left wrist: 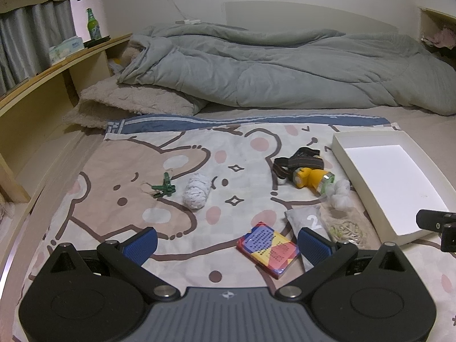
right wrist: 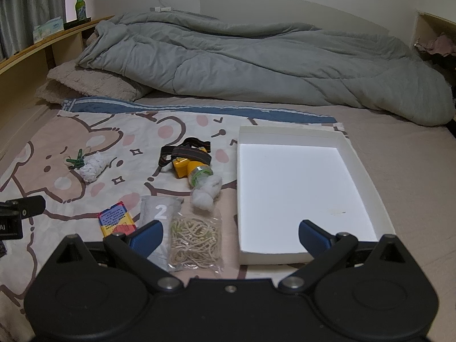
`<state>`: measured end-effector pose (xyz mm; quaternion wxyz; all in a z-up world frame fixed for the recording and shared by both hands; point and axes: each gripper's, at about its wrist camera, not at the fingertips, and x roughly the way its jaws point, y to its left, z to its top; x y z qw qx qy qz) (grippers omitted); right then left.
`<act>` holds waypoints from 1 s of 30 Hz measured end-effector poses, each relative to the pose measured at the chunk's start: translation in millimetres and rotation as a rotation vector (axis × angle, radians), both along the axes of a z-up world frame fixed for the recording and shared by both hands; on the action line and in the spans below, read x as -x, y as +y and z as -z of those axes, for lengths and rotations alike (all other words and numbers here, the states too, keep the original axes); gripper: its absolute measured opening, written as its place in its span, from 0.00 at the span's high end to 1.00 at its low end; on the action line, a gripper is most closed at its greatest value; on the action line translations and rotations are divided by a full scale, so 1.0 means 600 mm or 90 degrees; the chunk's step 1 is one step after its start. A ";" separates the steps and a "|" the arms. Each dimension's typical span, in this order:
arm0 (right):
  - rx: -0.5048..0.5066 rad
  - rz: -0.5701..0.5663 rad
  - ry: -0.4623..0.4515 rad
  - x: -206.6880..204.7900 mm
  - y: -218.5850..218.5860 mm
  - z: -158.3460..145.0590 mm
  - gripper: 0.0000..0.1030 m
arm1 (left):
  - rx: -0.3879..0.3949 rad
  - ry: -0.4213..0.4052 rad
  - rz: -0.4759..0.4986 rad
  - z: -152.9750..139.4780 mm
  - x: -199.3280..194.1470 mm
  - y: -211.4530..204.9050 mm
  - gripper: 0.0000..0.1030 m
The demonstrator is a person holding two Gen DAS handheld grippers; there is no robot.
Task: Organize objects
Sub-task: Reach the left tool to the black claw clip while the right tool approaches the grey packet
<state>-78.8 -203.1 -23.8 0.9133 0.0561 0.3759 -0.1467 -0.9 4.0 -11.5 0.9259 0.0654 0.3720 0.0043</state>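
A white tray [right wrist: 367, 176] lies empty on the cartoon cloth at the right; it also shows in the left wrist view [left wrist: 370, 196]. Left of it lie a yellow headlamp [right wrist: 189, 158] [left wrist: 306, 172], cotton balls [right wrist: 206, 191] [left wrist: 340, 193], a bag of rubber bands [right wrist: 195, 239] [left wrist: 346, 229], a grey packet marked 2 [right wrist: 159, 211] [left wrist: 309, 221], a colourful card box [right wrist: 116, 221] [left wrist: 268, 249], a white yarn ball [right wrist: 92, 168] [left wrist: 196, 189] and green clips [right wrist: 75, 161] [left wrist: 165, 188]. My left gripper [left wrist: 228, 240] is open above the cloth near the card box. My right gripper [right wrist: 230, 236] is open over the rubber bands and the tray's near edge.
A rumpled grey quilt [left wrist: 270, 68] and a beige blanket [left wrist: 134, 104] lie across the far side of the bed. A wooden shelf [left wrist: 57, 71] on the left holds a green bottle [left wrist: 92, 24] and a tissue pack [left wrist: 65, 47].
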 end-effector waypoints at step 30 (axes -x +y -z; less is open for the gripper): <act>-0.059 -0.017 0.064 -0.136 0.015 0.086 0.00 | -0.009 0.071 -0.152 0.073 -0.084 0.236 0.00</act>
